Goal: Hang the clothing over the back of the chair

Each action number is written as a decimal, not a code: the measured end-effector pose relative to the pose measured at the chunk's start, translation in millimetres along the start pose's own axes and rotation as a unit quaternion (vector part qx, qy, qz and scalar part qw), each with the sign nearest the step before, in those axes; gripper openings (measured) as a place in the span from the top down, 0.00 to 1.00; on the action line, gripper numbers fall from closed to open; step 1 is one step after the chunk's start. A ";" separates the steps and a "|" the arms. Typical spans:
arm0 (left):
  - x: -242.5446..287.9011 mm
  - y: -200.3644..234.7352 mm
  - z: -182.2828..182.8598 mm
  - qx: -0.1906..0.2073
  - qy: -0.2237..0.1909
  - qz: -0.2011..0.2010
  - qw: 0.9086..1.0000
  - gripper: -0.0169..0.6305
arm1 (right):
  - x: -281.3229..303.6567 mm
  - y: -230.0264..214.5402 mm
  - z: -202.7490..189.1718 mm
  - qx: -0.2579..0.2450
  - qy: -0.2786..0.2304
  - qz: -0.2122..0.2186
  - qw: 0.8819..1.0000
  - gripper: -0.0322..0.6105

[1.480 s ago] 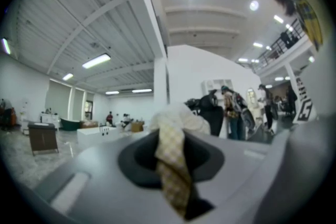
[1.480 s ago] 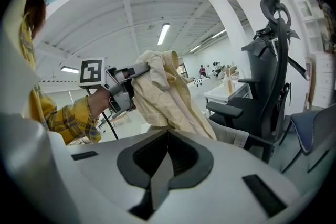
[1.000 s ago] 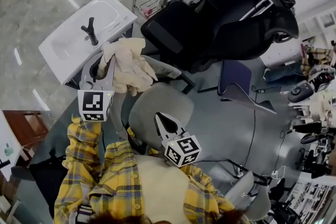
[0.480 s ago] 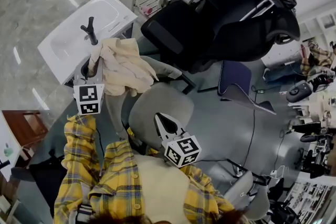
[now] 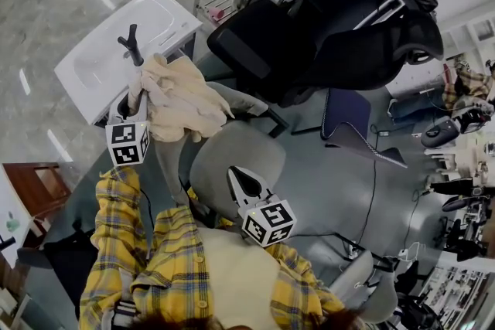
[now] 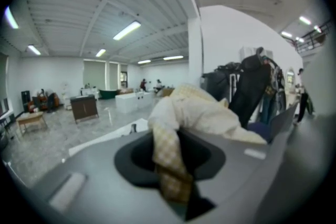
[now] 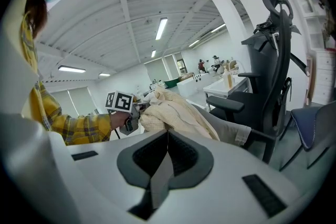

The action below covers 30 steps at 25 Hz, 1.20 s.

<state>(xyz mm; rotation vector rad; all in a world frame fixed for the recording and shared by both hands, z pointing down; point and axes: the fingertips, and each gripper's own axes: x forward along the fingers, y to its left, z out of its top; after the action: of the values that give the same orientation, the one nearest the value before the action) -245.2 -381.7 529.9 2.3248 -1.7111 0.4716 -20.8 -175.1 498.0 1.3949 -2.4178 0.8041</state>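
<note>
Sink (image 5: 100, 62): white, far left, w/ black tap (image 5: 131, 45). Background only, no part in the job.
L gripper (image 5: 139, 95): jaws narrow, clamped on a fold of clothing (image 5: 184, 95). Its own view shows checked cream fabric pinched right btwn the pads. Tilted a bit downward, prob. so the cloth gets laid on, not dropped.
Clothing: cream, bunched in a heap, touching the upper-left edge of chair (image 5: 236, 154). One end sits in L jaws. Not spread out yet, so the hang looks only part done.
Chair: grey, right in front of the person. The cloth rests on its far-left part, and the rest of it is bare.
R gripper (image 5: 239, 176): jaws together, nothing btwn them. It hangs over the chair, apart from the cloth. Prob. parked so L can work alone, yet near enough to help spread.
Black chair (image 5: 325, 19): big office type, upper right, well apart from the cloth. No role.
Hidden/unclear: L fingertips are buried in fabric in head view. How much cloth hangs down the chair's far side, can't tell. Which grey surface is back vs seat is hard to read from above. In R gripper view the cloth lies on a sloping grey part. Garment type unclear, no sleeve or collar made out. The person's torso cuts off the chair's near side.
</note>
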 end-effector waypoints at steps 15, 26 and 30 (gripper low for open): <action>-6.1 7.8 -16.3 -0.084 0.009 0.003 0.996 0.71 | -10.7 -2.3 -4.2 -0.003 -0.006 -0.003 1.000 0.93; -40.8 4.0 -21.2 -0.081 0.010 0.015 0.997 0.58 | -21.1 0.6 -3.5 -0.009 -0.020 0.014 1.000 0.93; -60.7 -10.7 -18.6 -0.077 0.003 0.013 0.997 0.58 | -25.6 0.9 -3.8 -0.011 -0.024 0.024 0.999 0.93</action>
<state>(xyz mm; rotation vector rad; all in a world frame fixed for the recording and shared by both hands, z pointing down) -253.9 -318.1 524.2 2.1933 -1.7134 0.3365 -8.6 -154.0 489.1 1.3677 -2.4986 0.7608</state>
